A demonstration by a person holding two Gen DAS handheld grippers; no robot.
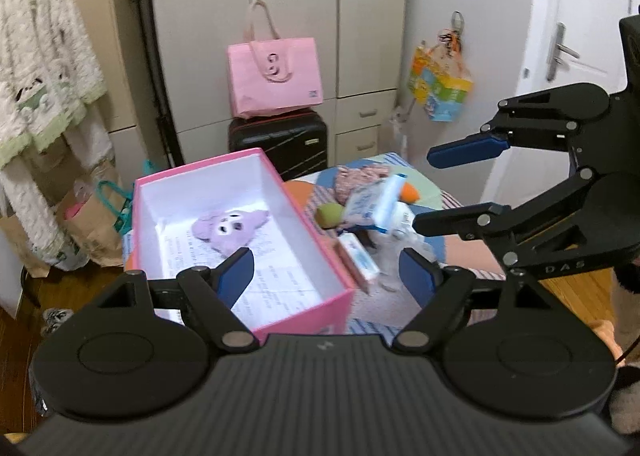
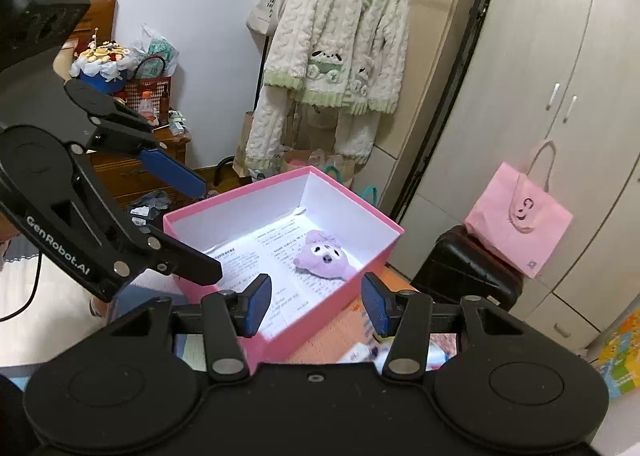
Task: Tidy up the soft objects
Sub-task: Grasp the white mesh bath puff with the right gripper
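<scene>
your left gripper (image 1: 326,274) jaws apart, nothing between, hovering over near rim of pink box (image 1: 308,216). your right gripper (image 2: 316,302) jaws also apart, empty, above box's near edge. purple plush toy (image 1: 230,228) lies inside box on printed paper lining, so one soft item looks already sorted. remaining soft things — tissue packs (image 1: 378,204), green ball (image 1: 330,214), orange toy (image 1: 412,192) — sit heaped on patchwork bed cover (image 1: 432,184) just beside box, likely staged for your next pick.

Black claws (image 1: 326,274), blue pads (image 1: 236,276) (silver rivets)
</scene>
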